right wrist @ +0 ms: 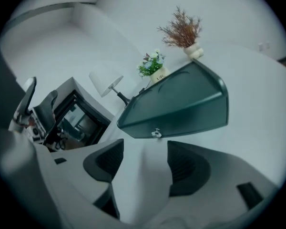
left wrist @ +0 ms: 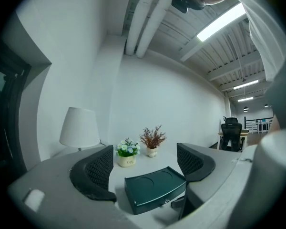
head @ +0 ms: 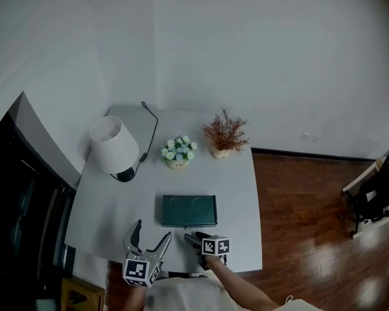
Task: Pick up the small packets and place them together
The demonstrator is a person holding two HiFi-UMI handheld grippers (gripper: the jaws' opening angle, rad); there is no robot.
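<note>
Right gripper (right wrist: 143, 159) faces apparently knobbed box (right wrist: 181, 104)

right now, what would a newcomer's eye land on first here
The dark green box sits centre, its small knob facing the near edge. Behind it stand a white lamp at back left, a flower pot and a pot of dried sprigs. The left tool and right tool hover near it, open and empty.
</note>
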